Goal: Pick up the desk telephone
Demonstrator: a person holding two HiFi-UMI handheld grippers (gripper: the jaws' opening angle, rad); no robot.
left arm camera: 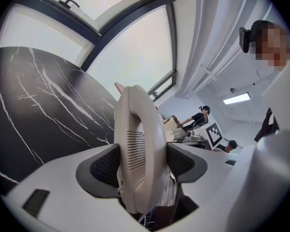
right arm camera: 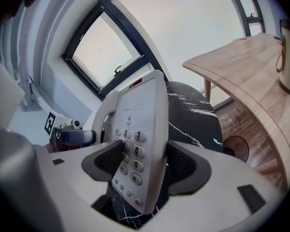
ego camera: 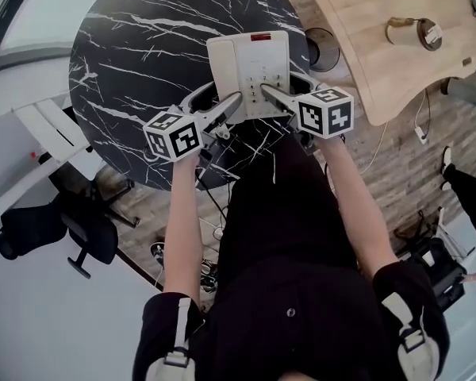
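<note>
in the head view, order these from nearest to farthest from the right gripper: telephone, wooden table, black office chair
1. telephone: clamped in the right gripper itself.
2. wooden table: just off to the gripper's right.
3. black office chair: far at lower left, down on the floor.

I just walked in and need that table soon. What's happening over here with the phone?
A person holds a two-jaw gripper in each hand, and both are clamped on the desk telephone over the round black marble table. The left gripper pinches the handset side, and the right gripper pinches the keypad side. The telephone seems to be held just clear of the tabletop.
</note>
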